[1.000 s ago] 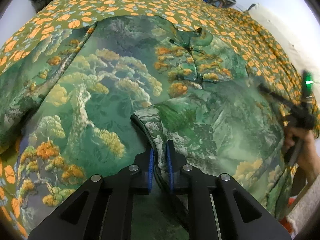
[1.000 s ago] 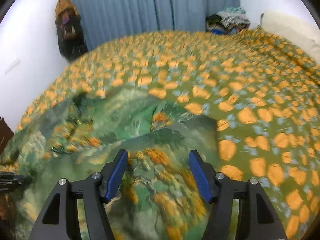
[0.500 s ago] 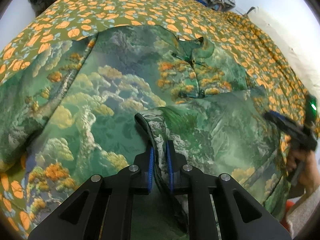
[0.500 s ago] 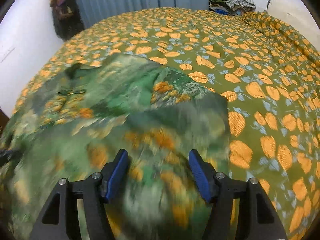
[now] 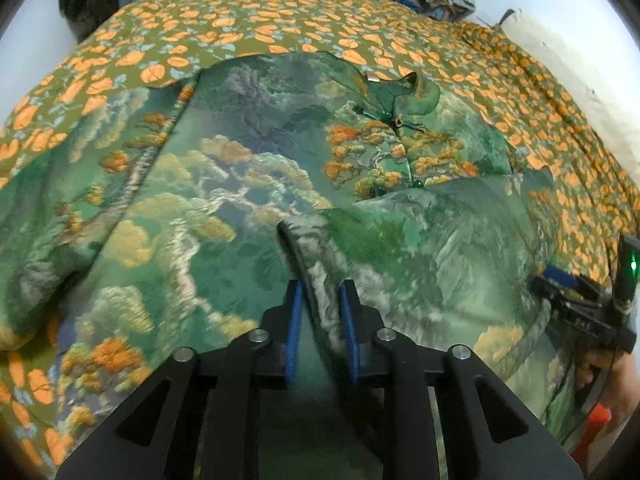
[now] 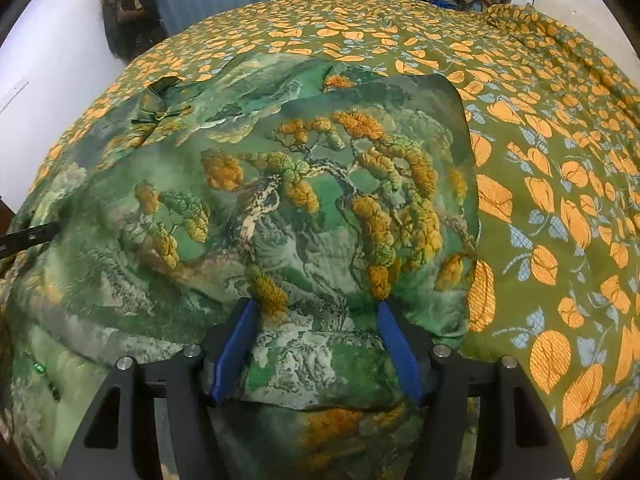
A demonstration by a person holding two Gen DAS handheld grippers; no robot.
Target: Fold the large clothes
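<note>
- The bed [image 6: 560,128], under its green cover with orange leaves, fills both views, and everything I work on lies on it.
- The robe [image 5: 248,184], a big green garment printed with pines and mountains, is spread across the near part of the bed, its collar [image 5: 412,96] towards the far side; one side panel is already turned over the body.
- I judge the cloth to be light, soft and rather slick, with a satin sheen; it will drape and slide, not hold a crease, so I would take it at a hem or a doubled edge, where it is thicker.
- The folded edge [image 5: 316,264] runs up from my left gripper [image 5: 320,316] as a raised ridge.
- My right gripper [image 6: 316,344] stands spread above the turned-over panel, pads on either side of a low bulge of fabric; I see no pinch.
- The left gripper's jaws have just been opening: the edge lies between the pads [image 5: 295,320] with a gap on one side, so the grip looks released.
</note>
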